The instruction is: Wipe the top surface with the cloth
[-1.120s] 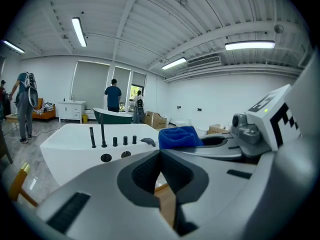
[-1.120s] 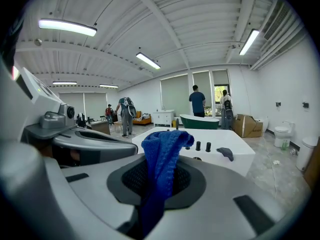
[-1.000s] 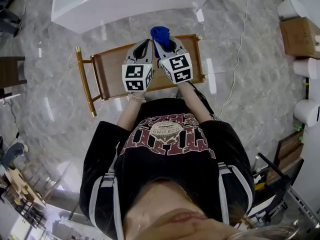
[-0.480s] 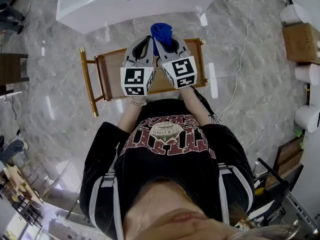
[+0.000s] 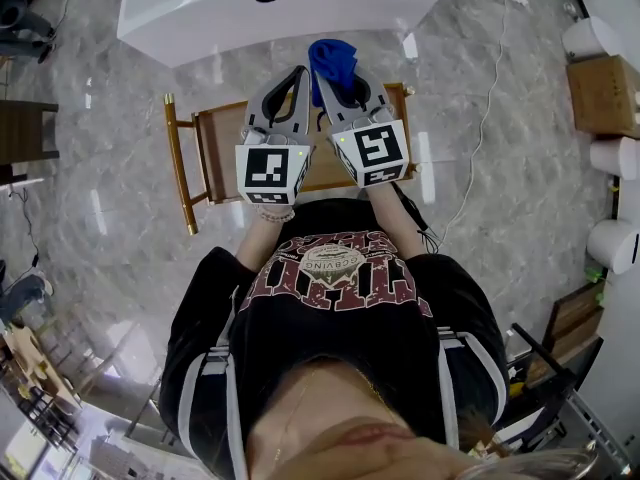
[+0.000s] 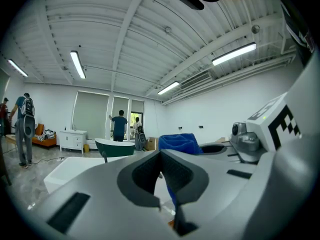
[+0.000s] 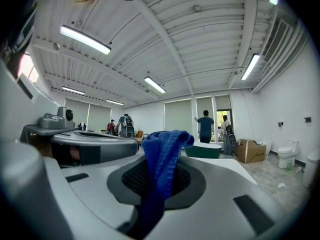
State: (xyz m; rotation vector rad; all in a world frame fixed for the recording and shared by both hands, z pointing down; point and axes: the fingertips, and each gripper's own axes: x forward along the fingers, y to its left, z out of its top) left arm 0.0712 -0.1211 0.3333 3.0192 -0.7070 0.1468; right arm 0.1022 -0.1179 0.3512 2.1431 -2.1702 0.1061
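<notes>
Grey marble floor (image 5: 120, 218) fills most of the head view, with a white unit (image 5: 200, 18) bearing dark holes across the top of the frame. Below it, at the upper centre, stands a brown-topped stand (image 5: 215, 148) with a gold frame. Over this stand both forearms reach forward from the person's dark shirt (image 5: 335, 318), close together, the marker cubes almost side by side and the jaws pointing toward the top of the frame

The left gripper (image 5: 297, 73) (image 6: 160, 156) has its jaws pressed together on nothing. The right gripper (image 5: 335, 80) (image 7: 160, 184) pinches the cloth (image 5: 333, 56) (image 7: 162, 154) (image 6: 179, 141). The cloth is deep blue and nubbly, bunched into a crumpled tuft that sticks out past the jaw tips, just beside the left gripper's tips
</notes>
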